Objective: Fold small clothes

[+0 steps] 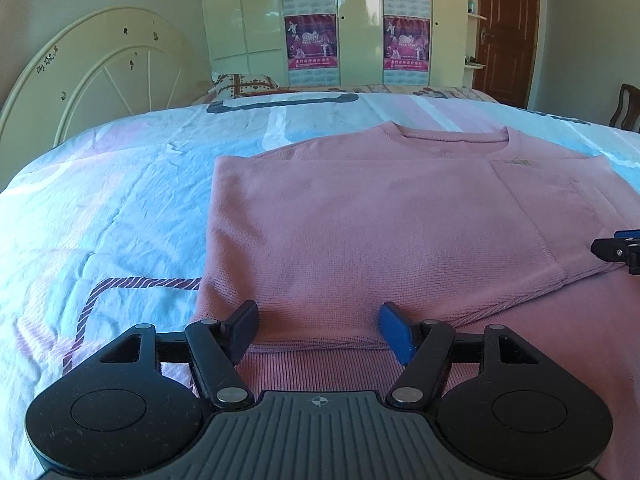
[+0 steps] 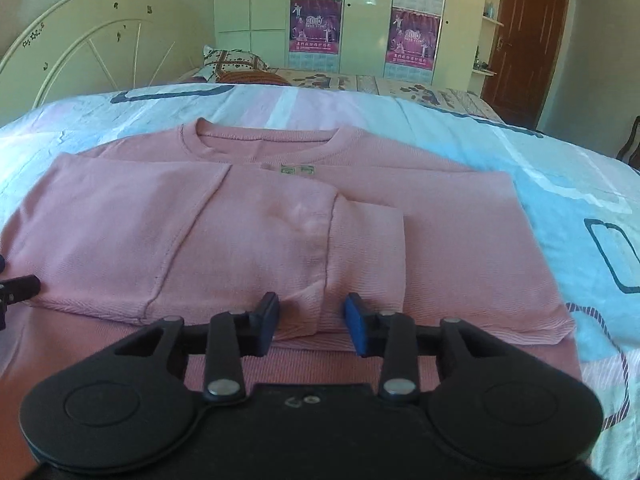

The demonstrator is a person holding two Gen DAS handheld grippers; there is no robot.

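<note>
Left wrist view, listed left to right. Cream headboard (image 1: 100,76), arched, with small dark decals. Bedsheet (image 1: 100,208), pale blue and pink, printed with a dark rope-pattern line. Left gripper (image 1: 318,330), jaws set wide apart over the near hem of the garment; no fabric is seen pinched between the pads. Pink sweater (image 1: 380,220), laid flat on the sheet, neckline away from the camera, sides and sleeves folded inward over the body. Wardrobe (image 1: 340,20), glossy cream, hung with four magenta calendar posters (image 1: 312,42); "2010" is legible, the remaining print too small to read. Brown door (image 1: 506,32) at far right.

Right wrist view, same order. Patterned pillow (image 2: 232,62) at the far end of the bed. Small chest label (image 2: 297,169) below the collar, greenish, lettering unreadable. Right gripper (image 2: 312,320), jaws at a narrower gap, pads standing either side of a raised fold at the sleeve cuff (image 2: 366,256); whether the pads press that fold cannot be told.
</note>
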